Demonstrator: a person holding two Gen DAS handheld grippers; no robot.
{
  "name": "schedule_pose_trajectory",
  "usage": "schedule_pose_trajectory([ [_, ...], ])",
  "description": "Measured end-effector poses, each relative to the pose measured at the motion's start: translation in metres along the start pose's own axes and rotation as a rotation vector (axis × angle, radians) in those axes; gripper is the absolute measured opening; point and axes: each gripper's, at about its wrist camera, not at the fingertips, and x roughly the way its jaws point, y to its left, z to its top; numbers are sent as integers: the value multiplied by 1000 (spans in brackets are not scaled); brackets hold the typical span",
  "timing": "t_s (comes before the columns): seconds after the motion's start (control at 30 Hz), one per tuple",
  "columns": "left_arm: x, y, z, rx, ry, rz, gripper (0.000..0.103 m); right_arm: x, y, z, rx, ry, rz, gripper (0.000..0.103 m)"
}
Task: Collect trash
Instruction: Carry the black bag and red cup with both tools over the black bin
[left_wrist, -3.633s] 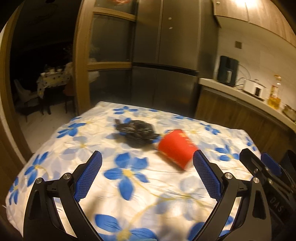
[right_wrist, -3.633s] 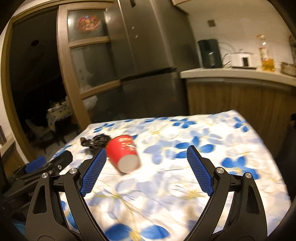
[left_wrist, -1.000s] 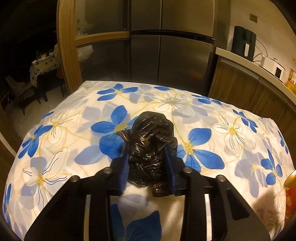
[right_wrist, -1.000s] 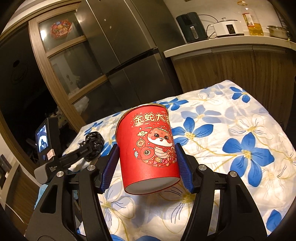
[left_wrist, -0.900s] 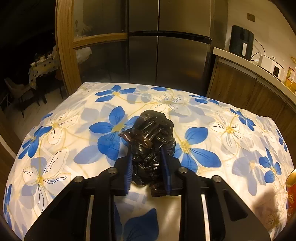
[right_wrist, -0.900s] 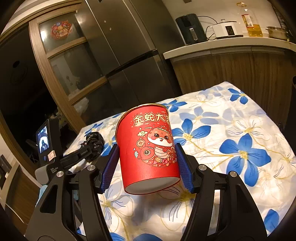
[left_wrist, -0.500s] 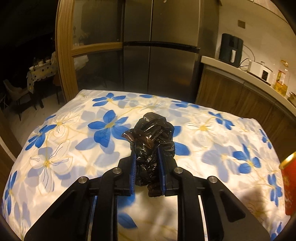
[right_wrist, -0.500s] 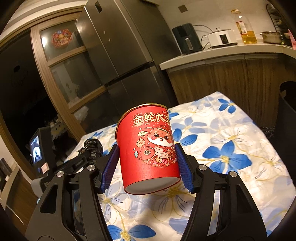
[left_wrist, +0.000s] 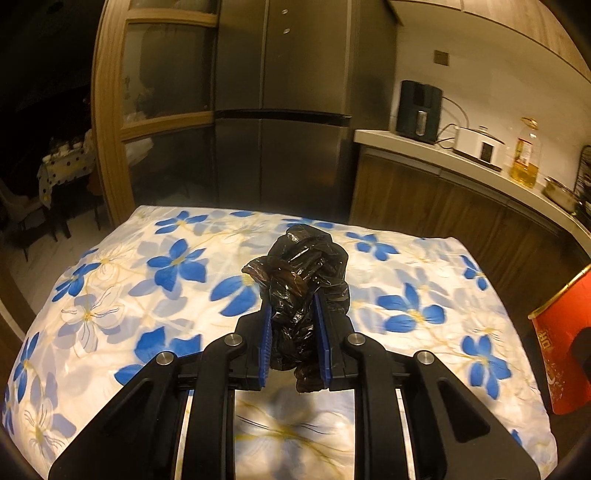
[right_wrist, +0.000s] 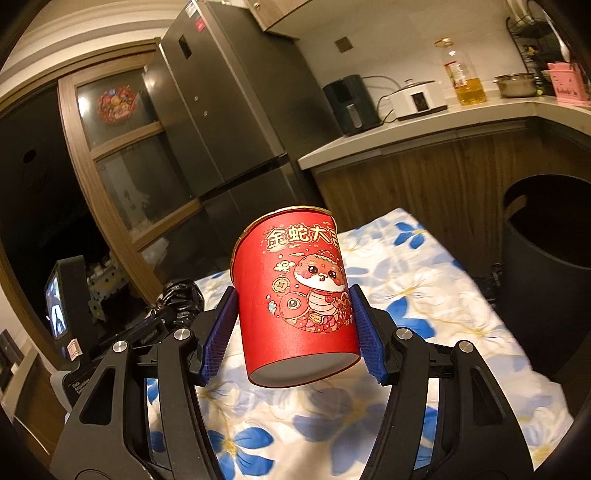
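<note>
Black bin (right_wrist: 546, 229) stands beside the table's (right_wrist: 476, 291) edge.

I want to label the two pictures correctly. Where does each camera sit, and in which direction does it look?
Left wrist: on the left gripper, looking over the flowered table to the fridge; jaws clamp the black bag.
Right wrist: on the right gripper, facing the counter and dark bin; jaws clamp the red cup.
Shared: table, fridge, counter, bag, cup; the right view also shows the left gripper.
</note>
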Motion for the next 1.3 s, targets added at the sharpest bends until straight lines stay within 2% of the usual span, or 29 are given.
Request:
schedule_pose_trajectory([
  [0.67,-36,-127,-6,152,-47,-183,21,-71,-73,19,81,-133,-124,60],
  [1.07,-49,-213,-14,251,-62,-318,21,-107,-127,34,123,-210,-257,60],
  [1.3,-54,-266,-14,302,-64,-427,21,-126,-168,48,163,-263,-345,60],
])
